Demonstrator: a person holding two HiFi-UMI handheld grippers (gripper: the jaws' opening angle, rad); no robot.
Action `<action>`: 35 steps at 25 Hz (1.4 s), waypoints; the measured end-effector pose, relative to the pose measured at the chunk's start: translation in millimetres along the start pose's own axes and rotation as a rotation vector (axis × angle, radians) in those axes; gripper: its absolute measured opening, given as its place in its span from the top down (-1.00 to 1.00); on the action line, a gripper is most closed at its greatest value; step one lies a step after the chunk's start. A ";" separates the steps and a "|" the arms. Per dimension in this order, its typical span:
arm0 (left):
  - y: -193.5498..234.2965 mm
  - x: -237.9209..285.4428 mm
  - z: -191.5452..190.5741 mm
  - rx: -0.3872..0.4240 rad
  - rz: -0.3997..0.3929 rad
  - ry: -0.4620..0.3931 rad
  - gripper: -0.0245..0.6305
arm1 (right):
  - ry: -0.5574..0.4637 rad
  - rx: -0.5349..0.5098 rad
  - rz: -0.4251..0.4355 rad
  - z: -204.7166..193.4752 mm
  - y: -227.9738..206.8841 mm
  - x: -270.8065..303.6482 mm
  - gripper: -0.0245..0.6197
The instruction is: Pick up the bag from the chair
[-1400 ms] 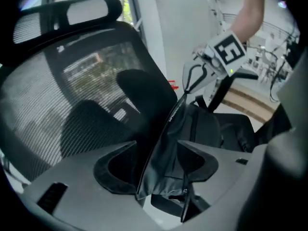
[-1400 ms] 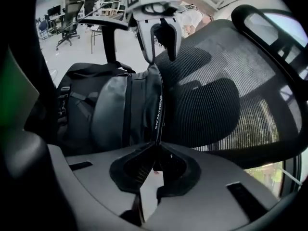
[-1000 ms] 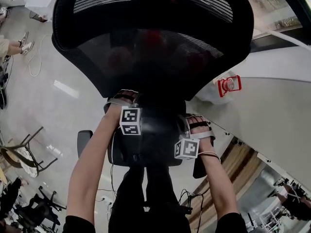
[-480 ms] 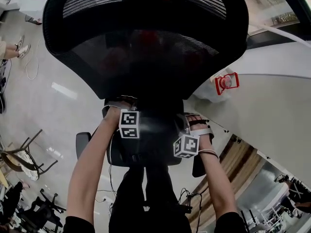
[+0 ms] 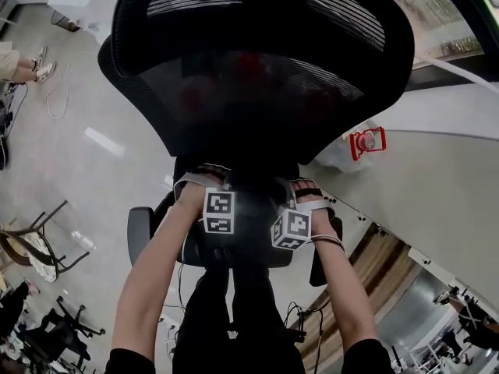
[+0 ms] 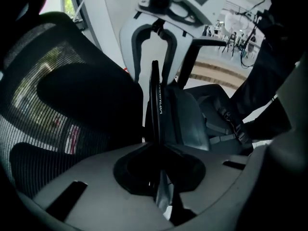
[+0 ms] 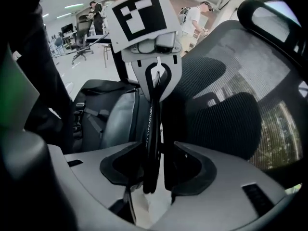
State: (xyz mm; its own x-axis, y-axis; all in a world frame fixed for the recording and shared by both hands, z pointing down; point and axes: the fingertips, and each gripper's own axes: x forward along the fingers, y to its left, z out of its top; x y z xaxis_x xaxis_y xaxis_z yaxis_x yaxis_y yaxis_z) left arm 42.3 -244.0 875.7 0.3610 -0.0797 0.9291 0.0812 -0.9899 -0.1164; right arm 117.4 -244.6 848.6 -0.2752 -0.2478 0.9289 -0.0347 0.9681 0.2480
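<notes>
A black bag (image 5: 249, 209) lies on the seat of a black mesh office chair (image 5: 257, 68), and its handle strap (image 6: 156, 105) stands up between my two grippers. My left gripper (image 6: 156, 148) has just closed and is shut on that strap. From the other side my right gripper (image 7: 156, 153) faces it. Its jaws have just been opening, and the strap (image 7: 151, 129) runs between them with a gap on one side. In the head view both grippers (image 5: 222, 236) (image 5: 277, 244) hang close together over the bag, fingertips hidden.
The chair's tall mesh backrest (image 7: 226, 105) rises just beyond the bag, with armrests (image 5: 139, 232) at the sides. A red object (image 5: 366, 140) sits on a white surface to the right. A person's feet (image 5: 35, 65), cables and other chairs (image 5: 31, 248) are on the floor at left.
Both hands have drawn closer together over the bag, the right one shifting left and up in the view. The chair has shifted a little in the picture.
</notes>
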 end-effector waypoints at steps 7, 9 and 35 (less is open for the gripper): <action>-20.4 -17.4 0.5 -0.019 -0.017 -0.014 0.85 | -0.008 0.056 0.065 13.1 17.2 11.6 0.85; -32.1 -27.2 0.1 -0.033 -0.035 -0.020 0.85 | -0.019 0.063 0.090 20.5 26.6 3.4 0.86; -248.7 -266.5 60.1 -0.015 0.014 -0.073 0.85 | -0.113 0.102 0.045 134.6 208.1 -249.8 0.87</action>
State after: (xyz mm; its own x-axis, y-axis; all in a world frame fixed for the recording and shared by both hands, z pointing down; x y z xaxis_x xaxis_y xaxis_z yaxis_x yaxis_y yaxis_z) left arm -18.2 30.5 636.0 0.4291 -0.0856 0.8992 0.0614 -0.9904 -0.1235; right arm 49.6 23.7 631.2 -0.3849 -0.2043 0.9000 -0.1160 0.9782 0.1725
